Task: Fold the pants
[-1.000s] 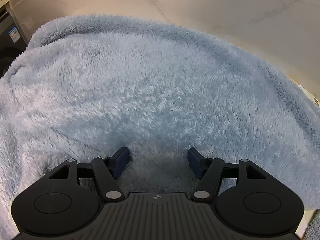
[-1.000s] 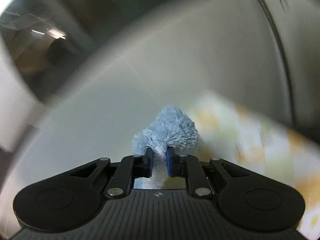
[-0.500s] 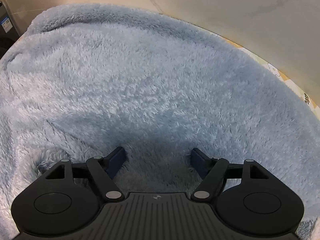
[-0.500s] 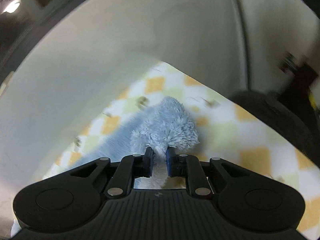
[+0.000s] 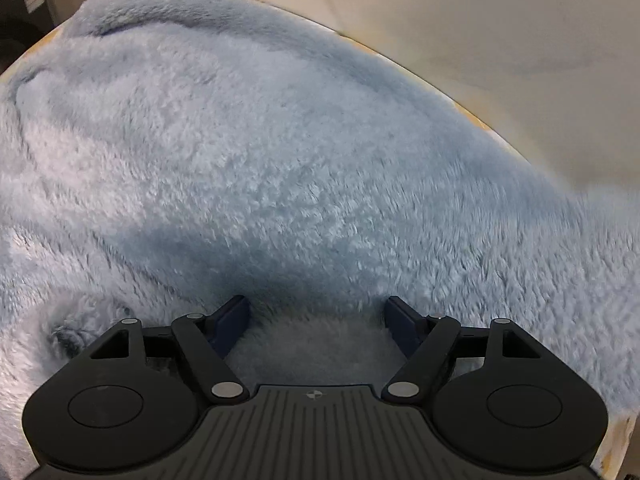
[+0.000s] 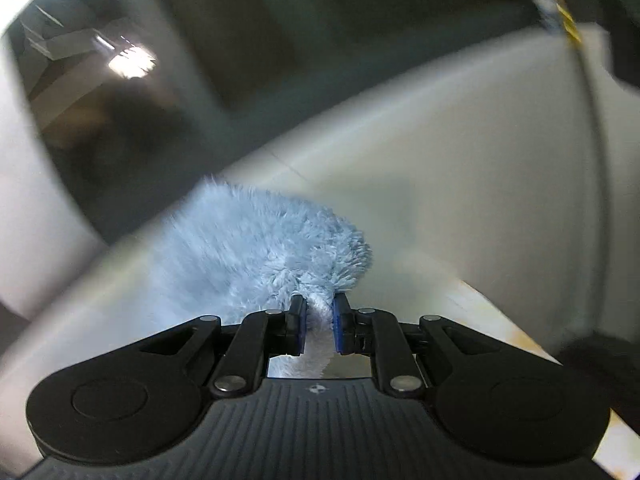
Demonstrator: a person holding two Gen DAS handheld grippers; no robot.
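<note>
Left claw (image 5: 316, 314) spread a bit wider than a second ago, released, pressed nose-down into pants (image 5: 280, 168) lying flat on worktop (image 5: 500, 40); likely pinning for the fold. Right claw (image 6: 319, 322) clenched on a pants edge (image 6: 272, 248), swung sideways, background blurred. Pale blue fleece, thick, shaggy, floppy.

Fluffy pale blue pants (image 5: 280, 160) fill nearly the whole view, spread over the table (image 5: 500, 32). The left gripper (image 5: 318, 316) points down at them, jaws wide apart, fleece bulging between its fingers (image 5: 230, 322).
</note>
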